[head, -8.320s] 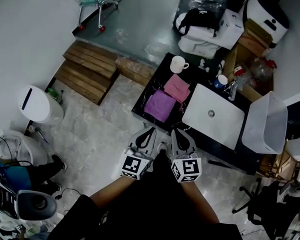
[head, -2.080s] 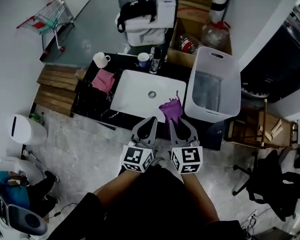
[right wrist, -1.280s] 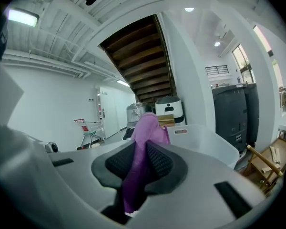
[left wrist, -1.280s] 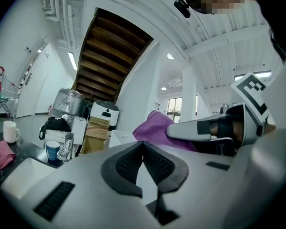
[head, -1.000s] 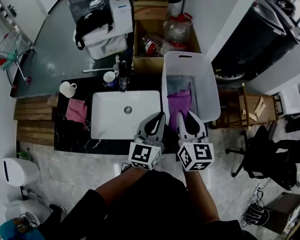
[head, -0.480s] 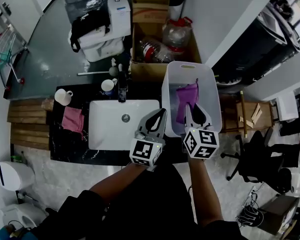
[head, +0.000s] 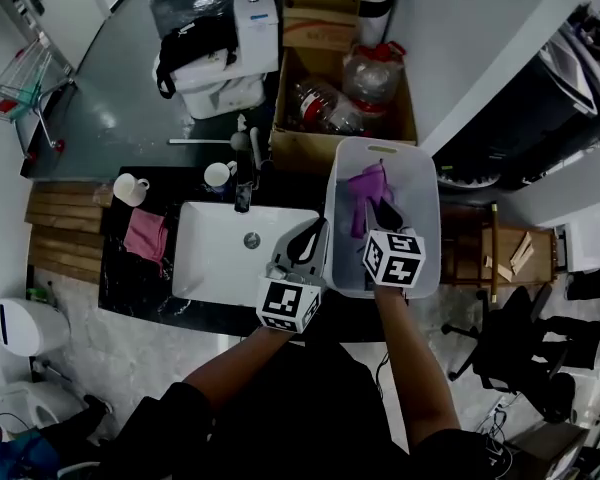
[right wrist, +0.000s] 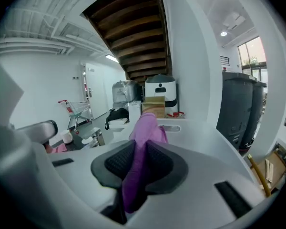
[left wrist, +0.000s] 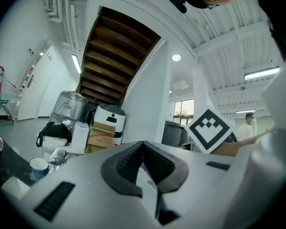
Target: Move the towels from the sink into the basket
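The right gripper (head: 378,208) was over the white basket (head: 384,150), its jaws clamped on a purple towel (head: 366,182). In the right gripper view the cloth (right wrist: 146,127) was pinched between the two dark pads, bunching up above them and trailing down below, so the jaws stood narrow around fabric and not fully together. From the head view the towel hung inside the basket's outline. Whether it touched the bottom could not be told.

The left gripper (head: 310,232) sat at the near edge of the sink (head: 230,268), just beside the basket's left wall. Its own view showed the pads (left wrist: 128,161) closed against each other with nothing between them.

The sink basin looked bare apart from its drain. A pink towel (head: 145,234) lay flat on the dark desk (head: 130,286) to the left of the sink, near a white mug (head: 130,188), well apart from both grippers.

As a judgement, the task was roughly at its midpoint. The purple towel had reached the basket but was not yet let go, so the first transfer needed only a release. No other towel showed in the basket. The pink towel was untouched, and although it lay beside the sink and not in it, it seemed the remaining item to carry across.
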A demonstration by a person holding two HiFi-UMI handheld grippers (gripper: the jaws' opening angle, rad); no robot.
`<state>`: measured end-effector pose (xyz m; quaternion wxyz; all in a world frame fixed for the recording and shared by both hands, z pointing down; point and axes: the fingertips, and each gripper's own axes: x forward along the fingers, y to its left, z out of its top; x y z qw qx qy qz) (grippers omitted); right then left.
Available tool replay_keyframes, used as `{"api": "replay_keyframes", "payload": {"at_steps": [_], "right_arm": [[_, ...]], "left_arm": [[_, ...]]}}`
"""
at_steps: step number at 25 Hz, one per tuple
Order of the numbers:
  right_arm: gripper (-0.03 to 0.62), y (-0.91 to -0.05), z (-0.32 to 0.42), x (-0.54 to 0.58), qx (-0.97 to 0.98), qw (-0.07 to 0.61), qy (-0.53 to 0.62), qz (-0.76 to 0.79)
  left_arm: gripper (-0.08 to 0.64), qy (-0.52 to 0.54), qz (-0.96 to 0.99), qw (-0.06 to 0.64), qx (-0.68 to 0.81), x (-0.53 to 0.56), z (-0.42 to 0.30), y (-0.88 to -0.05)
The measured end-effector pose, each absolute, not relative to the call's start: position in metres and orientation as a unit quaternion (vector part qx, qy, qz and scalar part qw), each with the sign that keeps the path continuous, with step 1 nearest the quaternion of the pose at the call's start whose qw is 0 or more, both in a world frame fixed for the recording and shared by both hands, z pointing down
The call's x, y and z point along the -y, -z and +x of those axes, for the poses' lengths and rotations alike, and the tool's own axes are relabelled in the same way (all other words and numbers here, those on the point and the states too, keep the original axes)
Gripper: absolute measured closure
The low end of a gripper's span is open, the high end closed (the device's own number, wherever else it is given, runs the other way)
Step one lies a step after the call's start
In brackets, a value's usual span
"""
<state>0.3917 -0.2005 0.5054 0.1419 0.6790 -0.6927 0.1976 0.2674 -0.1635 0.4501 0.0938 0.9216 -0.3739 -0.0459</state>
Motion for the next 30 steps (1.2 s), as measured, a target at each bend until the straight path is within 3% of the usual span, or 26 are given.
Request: {"api": "replay_keyframes", "payload": {"at_steps": [30], "right_arm": [[0.503, -0.689, 0.414, 0.28, 0.627, 0.201, -0.381, 0.649]], "left_arm": [[0.546, 0.03, 0.899, 0.06, 0.433, 0.233, 0.301, -0.441]]}}
